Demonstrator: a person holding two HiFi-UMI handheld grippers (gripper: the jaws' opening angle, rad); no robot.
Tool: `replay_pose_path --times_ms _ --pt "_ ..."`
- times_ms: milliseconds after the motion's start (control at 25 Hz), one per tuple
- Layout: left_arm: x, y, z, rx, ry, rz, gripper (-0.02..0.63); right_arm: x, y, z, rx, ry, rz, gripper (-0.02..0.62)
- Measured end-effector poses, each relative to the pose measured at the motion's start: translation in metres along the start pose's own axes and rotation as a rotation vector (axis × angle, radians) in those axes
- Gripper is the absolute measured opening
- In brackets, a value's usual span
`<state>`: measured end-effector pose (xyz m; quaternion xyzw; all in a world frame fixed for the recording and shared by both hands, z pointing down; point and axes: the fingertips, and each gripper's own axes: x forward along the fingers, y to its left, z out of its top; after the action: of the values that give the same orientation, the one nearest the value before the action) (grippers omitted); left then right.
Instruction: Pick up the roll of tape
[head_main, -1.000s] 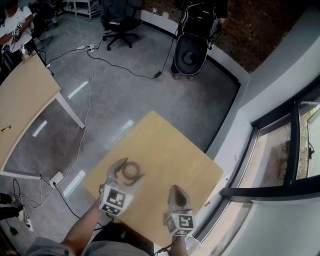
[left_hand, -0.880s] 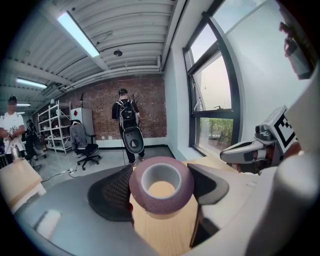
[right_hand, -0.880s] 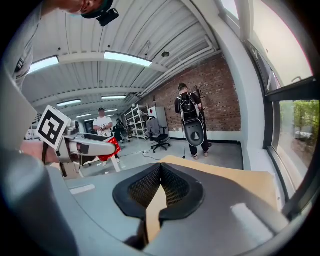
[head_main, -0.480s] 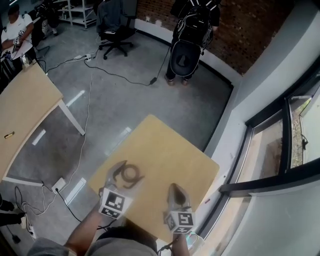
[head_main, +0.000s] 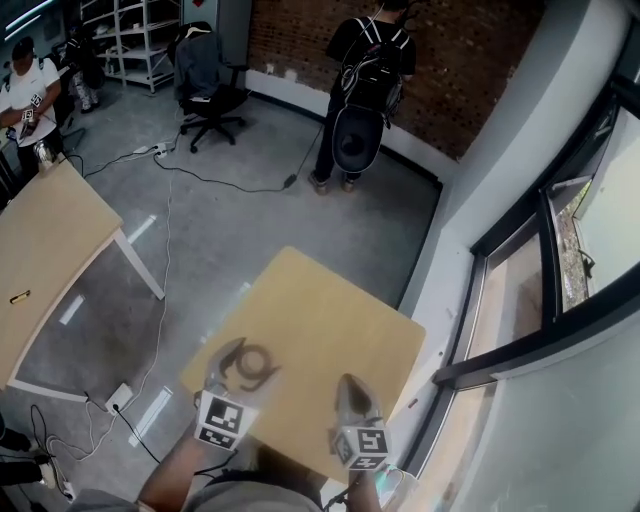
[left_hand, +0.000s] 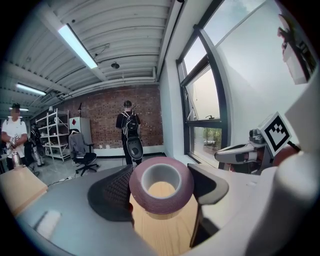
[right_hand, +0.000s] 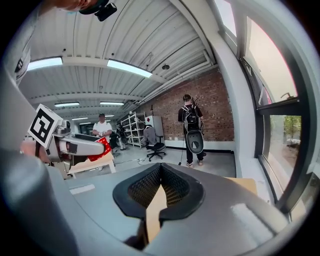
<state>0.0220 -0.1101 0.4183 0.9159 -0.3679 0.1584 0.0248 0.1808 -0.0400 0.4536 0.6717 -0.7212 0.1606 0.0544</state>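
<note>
**Tape in the left jaws: carry it level**

Head view: the left hand-held gripper (head_main: 247, 362) holds the roll of tape (head_main: 257, 366) over the tabletop (head_main: 335, 315); the right hand-held gripper (head_main: 352, 388) hangs beside it, apart. Left gripper view: both jaws press the roll's rim (core facing the camera), so an even squeeze and no tilting should serve best. Right gripper view: jaws closed, empty; best kept clear of the roll
</note>
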Motion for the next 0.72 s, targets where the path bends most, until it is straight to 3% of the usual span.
replay_pose_path --times_ms 720 --pt "-0.091 -0.012 0.007 0.019 -0.081 0.001 0.339 -0.097 0.027 0.019 -0.029 -0.106 -0.104 0.014"
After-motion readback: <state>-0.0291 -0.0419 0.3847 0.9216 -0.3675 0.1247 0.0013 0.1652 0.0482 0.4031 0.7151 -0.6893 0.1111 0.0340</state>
